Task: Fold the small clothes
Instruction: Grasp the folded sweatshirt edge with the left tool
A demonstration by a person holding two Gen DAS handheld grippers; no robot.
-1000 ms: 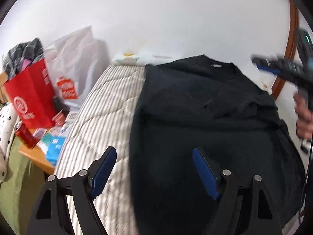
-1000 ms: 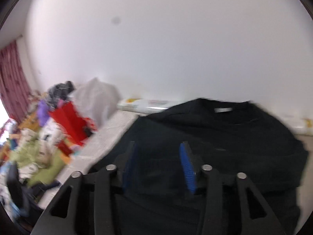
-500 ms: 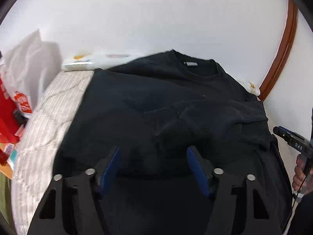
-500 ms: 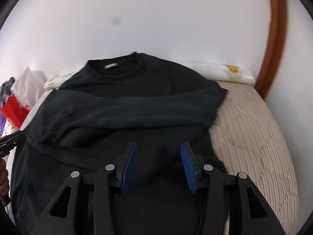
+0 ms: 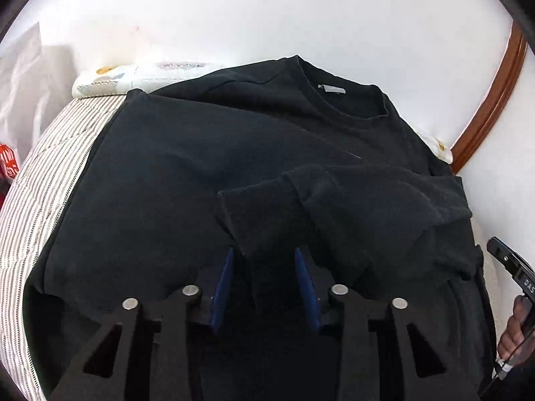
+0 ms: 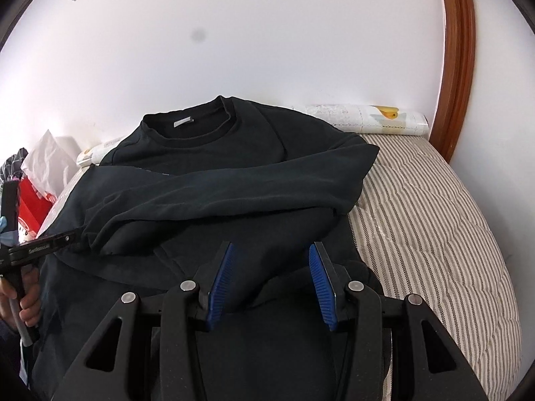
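Note:
A black long-sleeved sweatshirt (image 5: 207,167) lies flat on a striped bed, collar toward the wall; it also shows in the right wrist view (image 6: 234,173). One sleeve (image 6: 217,197) is folded across the chest, and its ribbed cuff (image 5: 264,214) lies just ahead of my left gripper (image 5: 264,257). The left gripper is open, its blue pads (image 5: 222,280) on either side of the cuff's near corner. My right gripper (image 6: 271,254) is open and empty, low over the sweatshirt's lower body. The left gripper shows in the right wrist view (image 6: 50,242) at the cuff.
The striped mattress (image 6: 434,220) extends to the right of the garment and to its left (image 5: 43,180). A rolled white cloth (image 6: 367,120) lies along the white wall. A brown wooden frame (image 6: 461,67) stands at the right. Red and white bags (image 6: 36,183) sit left of the bed.
Both grippers swung from the bed's left side to over the sweatshirt. The left gripper narrowed and came down to the sleeve cuff. The right gripper moved lower over the garment's lower part.

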